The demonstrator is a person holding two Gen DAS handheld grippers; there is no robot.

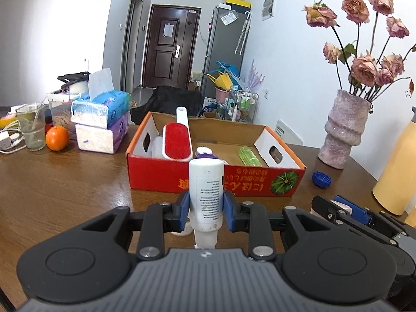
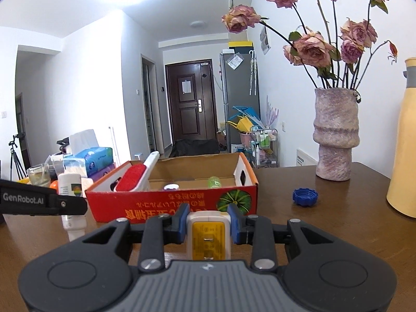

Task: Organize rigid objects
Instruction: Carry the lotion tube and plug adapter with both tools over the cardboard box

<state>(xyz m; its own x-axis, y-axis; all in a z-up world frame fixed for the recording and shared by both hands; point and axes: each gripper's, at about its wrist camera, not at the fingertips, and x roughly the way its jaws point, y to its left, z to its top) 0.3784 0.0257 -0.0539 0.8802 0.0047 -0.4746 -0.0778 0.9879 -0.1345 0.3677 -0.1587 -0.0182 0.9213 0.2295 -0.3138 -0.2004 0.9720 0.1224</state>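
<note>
**Two grippers, each holding an item, before a cardboard box on a tabletop**

The left gripper (image 1: 206, 205) has its jaws closed against the sides of a white bottle (image 1: 206, 195), held upright with its cap end downward, in front of the box. The right gripper (image 2: 208, 223) has its jaws closed on a white plug adapter (image 2: 208, 236) with a yellow face, low over the wooden tabletop (image 2: 325, 234). The red cardboard box (image 1: 182, 176) sits open just beyond both grippers; inside it lie a red-faced lint brush (image 1: 178, 140) leaning against the left wall, a green plastic piece (image 1: 249, 156) toward the right, and a small purple-and-white item (image 1: 204, 152) near the front wall. A blue bottle cap (image 1: 321, 179) rests on the tabletop to the right of the box, between it and a pink vase (image 1: 343, 132) of dried roses. Tissue packs (image 1: 104, 119), an orange (image 1: 57, 138) and a glass (image 1: 31, 127) stand to the left of the box.
</note>
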